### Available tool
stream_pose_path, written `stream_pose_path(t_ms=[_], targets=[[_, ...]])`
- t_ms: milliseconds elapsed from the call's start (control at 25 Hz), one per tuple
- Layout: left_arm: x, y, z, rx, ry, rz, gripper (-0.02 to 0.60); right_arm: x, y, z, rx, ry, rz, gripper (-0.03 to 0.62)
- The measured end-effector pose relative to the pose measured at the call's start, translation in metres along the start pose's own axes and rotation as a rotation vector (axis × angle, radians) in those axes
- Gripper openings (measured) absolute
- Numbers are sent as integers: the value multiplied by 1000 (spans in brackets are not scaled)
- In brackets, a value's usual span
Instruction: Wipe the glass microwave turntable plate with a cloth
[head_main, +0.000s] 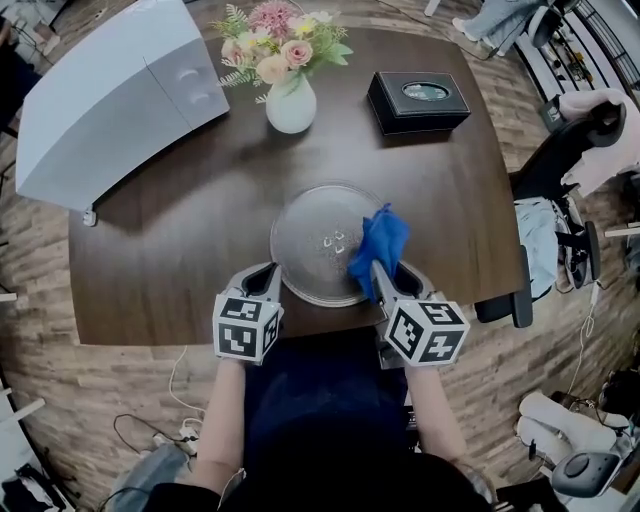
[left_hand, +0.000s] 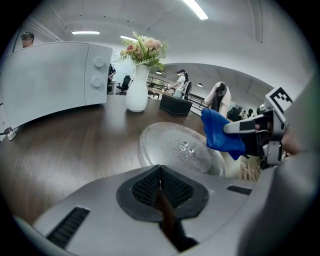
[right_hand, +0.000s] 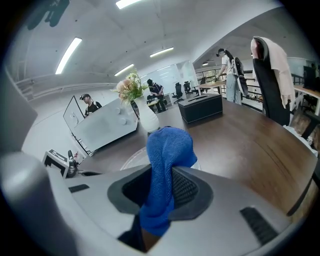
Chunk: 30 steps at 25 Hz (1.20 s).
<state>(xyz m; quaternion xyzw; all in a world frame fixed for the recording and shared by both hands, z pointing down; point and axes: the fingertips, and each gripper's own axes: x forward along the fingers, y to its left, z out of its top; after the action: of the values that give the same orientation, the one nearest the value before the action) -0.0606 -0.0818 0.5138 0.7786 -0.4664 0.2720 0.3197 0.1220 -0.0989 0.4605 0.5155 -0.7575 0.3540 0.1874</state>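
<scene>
A white microwave (head_main: 110, 95) stood on the table's (head_main: 180, 230) far left corner. You held the left gripper (head_main: 268, 277) at the front edge, left of centre, with its jaws pressed together and nothing between them. Its tip lay just beside the plate's near left rim, though whether it touched the rim could not be told.

The glass turntable plate (head_main: 318, 245) lay flat on the dark wood at the middle of the front edge. It was round and clear, with a raised rim and a small cluster of moulded bumps at its centre, and the tabletop showed through it. From the left gripper view the glass (left_hand: 175, 150) looked faintly speckled and caught the ceiling light. Behind it, toward the far edge, stood a white vase of flowers (head_main: 290, 100).

Your right gripper (head_main: 378, 272) was clamped on the blue cloth (head_main: 380, 243) — the fabric bunched between the pads and rose in a rounded fold beyond them. It hung over the plate's right side, but contact with the glass could not be made out. A black tissue box (head_main: 418, 100) sat near the far right corner.
</scene>
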Motion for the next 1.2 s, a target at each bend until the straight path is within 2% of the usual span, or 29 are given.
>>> stream_pose_path(t_ms=[160, 360, 960, 1200], targets=[[6, 0, -8, 24, 50, 21, 5, 2, 5, 2, -27, 16, 25, 84], [8, 0, -11, -2, 70, 14, 5, 10, 23, 12, -95, 31, 83, 84], [10, 4, -13, -105, 50, -41, 5, 82, 114, 43, -409, 151, 314, 84], [10, 4, -13, -121, 57, -51, 5, 111, 154, 24, -471, 267, 419, 84]])
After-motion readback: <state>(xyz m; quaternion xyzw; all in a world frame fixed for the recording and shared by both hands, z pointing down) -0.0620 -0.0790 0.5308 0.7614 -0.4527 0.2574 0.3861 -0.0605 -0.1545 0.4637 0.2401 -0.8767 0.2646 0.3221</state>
